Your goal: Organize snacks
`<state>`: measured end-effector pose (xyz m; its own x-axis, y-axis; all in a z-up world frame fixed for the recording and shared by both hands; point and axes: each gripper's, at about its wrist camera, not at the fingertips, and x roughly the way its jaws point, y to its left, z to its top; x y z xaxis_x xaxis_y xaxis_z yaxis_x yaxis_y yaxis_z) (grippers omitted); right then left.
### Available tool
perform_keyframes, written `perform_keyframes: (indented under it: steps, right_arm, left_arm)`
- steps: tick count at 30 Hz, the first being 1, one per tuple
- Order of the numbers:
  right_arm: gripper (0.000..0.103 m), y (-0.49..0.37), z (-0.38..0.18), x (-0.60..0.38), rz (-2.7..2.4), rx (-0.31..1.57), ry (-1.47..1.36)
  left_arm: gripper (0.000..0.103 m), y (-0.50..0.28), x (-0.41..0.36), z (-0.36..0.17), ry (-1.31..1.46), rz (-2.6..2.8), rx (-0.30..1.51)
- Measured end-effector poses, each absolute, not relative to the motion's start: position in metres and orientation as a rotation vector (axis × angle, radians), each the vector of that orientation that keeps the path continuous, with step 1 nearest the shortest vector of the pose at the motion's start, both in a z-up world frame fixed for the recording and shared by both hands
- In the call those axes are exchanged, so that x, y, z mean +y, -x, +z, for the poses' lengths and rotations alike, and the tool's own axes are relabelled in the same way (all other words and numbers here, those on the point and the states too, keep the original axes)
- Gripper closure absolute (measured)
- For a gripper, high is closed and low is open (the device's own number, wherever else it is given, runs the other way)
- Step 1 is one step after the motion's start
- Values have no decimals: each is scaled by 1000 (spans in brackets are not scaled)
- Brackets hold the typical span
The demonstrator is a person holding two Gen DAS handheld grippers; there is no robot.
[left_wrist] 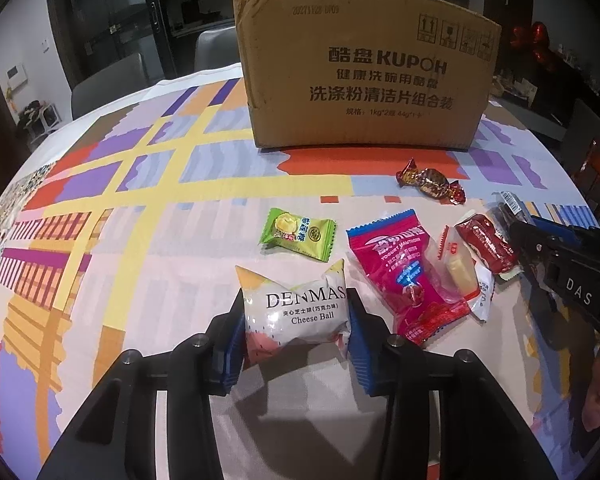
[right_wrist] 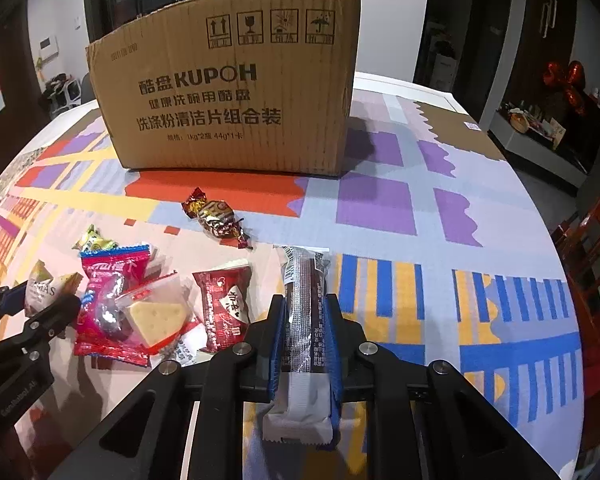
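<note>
My left gripper [left_wrist: 297, 300] is shut on a white "Cheese Ball" packet [left_wrist: 296, 312], its blue pads pinching both sides on the tablecloth. My right gripper [right_wrist: 305, 304] is shut on a long dark snack bar [right_wrist: 304, 320] that lies along its fingers. Between the two lie a green durian candy [left_wrist: 298, 233], a pink yogurt packet [left_wrist: 400, 276], a clear packet with a cheese wedge [right_wrist: 156, 320] and a red packet [right_wrist: 224, 304]. Farther back, a gold and brown foil candy [right_wrist: 216, 216] lies in front of an upright cardboard box [right_wrist: 228, 92].
The round table carries a colourful patterned cloth [left_wrist: 140, 200]. The box stands at the table's far middle. A wooden chair [right_wrist: 592, 248] is at the right edge and grey chairs [left_wrist: 112, 84] stand behind the table on the left. A shelf with red balloons [right_wrist: 560, 80] is far right.
</note>
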<state>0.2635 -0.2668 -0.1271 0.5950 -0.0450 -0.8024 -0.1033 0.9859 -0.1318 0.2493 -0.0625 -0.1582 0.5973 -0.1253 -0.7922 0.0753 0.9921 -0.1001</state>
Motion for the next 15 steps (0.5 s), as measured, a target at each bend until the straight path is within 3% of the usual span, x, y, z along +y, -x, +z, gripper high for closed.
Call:
perform_keyframes:
  steps: [15]
  right_arm:
    - [84, -257, -101, -260, 42, 888, 167]
  left_arm:
    - [59, -245, -55, -128, 61, -108, 874]
